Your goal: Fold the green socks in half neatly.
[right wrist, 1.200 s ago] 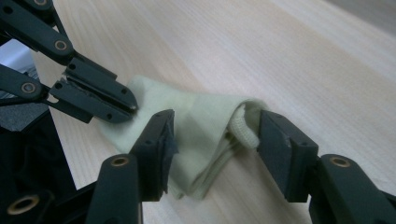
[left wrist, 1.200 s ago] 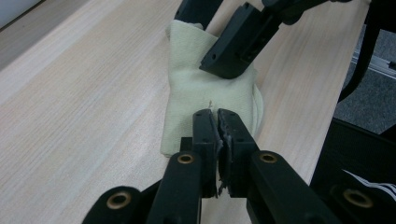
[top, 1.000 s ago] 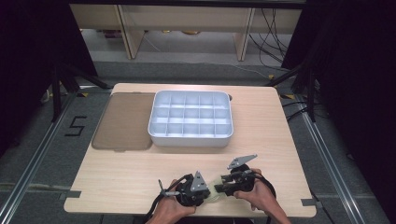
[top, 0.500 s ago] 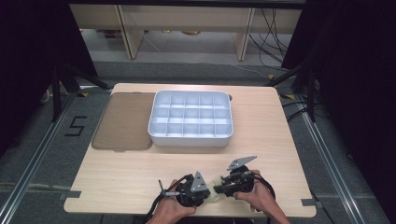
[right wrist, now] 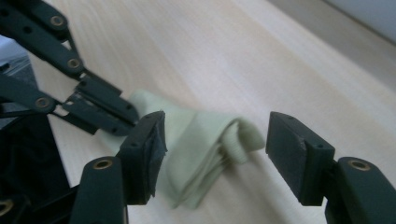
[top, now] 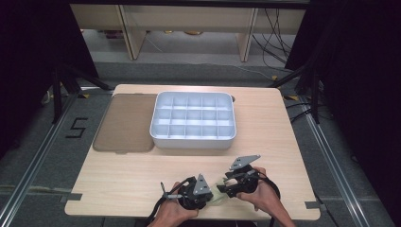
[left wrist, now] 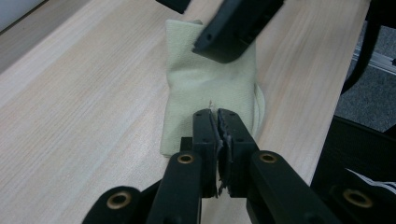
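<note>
A folded pale yellow-green cloth (top: 218, 195) lies on the wooden table close to its front edge. In the left gripper view my left gripper (left wrist: 217, 114) is shut on the near edge of the cloth (left wrist: 210, 79). In the right gripper view my right gripper (right wrist: 217, 135) straddles the cloth's (right wrist: 205, 140) rolled end. Its jaws have just been opening, and the pads stand clear of the fabric on both sides. The left gripper (right wrist: 126, 116) shows there pinching the far edge. In the high view the left gripper (top: 212, 193) and right gripper (top: 227, 188) face each other over the cloth.
A white tray (top: 193, 137) divided into several compartments stands mid-table. A flat brown lid (top: 125, 123) lies to its left. The table's front edge (top: 142, 213) runs just below the person's hands, with bare wood (top: 123, 179) to the left of them.
Both hands stay at the front edge over the cloth. The right gripper has shifted only slightly.
</note>
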A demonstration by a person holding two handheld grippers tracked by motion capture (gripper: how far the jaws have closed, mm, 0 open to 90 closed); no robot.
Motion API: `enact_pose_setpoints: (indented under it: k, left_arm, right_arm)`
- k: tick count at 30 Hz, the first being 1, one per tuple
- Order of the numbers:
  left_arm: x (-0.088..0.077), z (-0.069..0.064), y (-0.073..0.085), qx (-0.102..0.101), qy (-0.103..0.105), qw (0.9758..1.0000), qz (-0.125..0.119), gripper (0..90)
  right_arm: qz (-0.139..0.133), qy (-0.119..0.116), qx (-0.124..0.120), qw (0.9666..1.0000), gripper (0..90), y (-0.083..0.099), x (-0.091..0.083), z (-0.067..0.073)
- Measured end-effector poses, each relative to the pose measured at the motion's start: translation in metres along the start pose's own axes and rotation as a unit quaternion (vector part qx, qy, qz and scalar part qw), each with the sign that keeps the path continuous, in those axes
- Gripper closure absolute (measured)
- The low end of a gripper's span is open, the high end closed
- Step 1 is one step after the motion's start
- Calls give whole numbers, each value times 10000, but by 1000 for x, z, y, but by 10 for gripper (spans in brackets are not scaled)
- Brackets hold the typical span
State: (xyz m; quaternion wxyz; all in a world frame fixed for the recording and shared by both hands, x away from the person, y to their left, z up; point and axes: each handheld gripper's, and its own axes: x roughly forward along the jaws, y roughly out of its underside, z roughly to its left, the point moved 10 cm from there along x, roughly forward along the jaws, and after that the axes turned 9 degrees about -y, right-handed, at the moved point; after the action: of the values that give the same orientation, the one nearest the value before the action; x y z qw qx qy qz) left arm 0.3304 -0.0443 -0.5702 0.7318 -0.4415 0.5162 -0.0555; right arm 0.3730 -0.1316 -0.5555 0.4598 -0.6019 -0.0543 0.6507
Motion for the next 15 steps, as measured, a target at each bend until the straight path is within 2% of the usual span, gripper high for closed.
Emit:
enact_pose_setpoints:
  k: [1, 2, 3, 5, 6, 8, 9, 10, 14, 15]
  left_arm:
    - [0, 2, 0, 117, -32, 9999, -2, 850]
    - [0, 2, 0, 121, -38, 9999, 8, 849]
    - [0, 0, 0, 7, 11, 10000, 9, 850]
    - [0, 0, 0, 6, 1, 10000, -4, 850]
    - [0, 1, 0, 124, 0, 9999, -7, 849]
    - [0, 1, 0, 75, -11, 10000, -23, 850]
    - [0, 2, 0, 115, -37, 9999, -3, 849]
    - [0, 2, 0, 108, -33, 9999, -10, 849]
    - [0, 2, 0, 103, -51, 9999, -22, 849]
    - [0, 2, 0, 103, -56, 9999, -24, 849]
  right_arm:
    - [-76, 0, 23, 10000, 356, -2, 2, -1]
    - [-47, -40, -70, 10000, 350, -3, 3, -2]
    - [73, -84, -151, 9998, 346, -2, 5, -3]
    - [123, -145, -191, 9996, 357, -1, 9, -3]
    - [105, -200, -120, 9997, 373, -1, 12, -1]
    - [134, -251, -134, 9995, 381, 0, 14, -1]
    - [274, -285, -90, 9992, 405, 4, 14, -2]
    - [302, -355, -115, 9988, 424, 6, 15, -2]
    - [296, -522, -82, 9982, 479, 8, 15, 0]
    - [313, -510, 49, 9982, 486, 9, 15, 0]
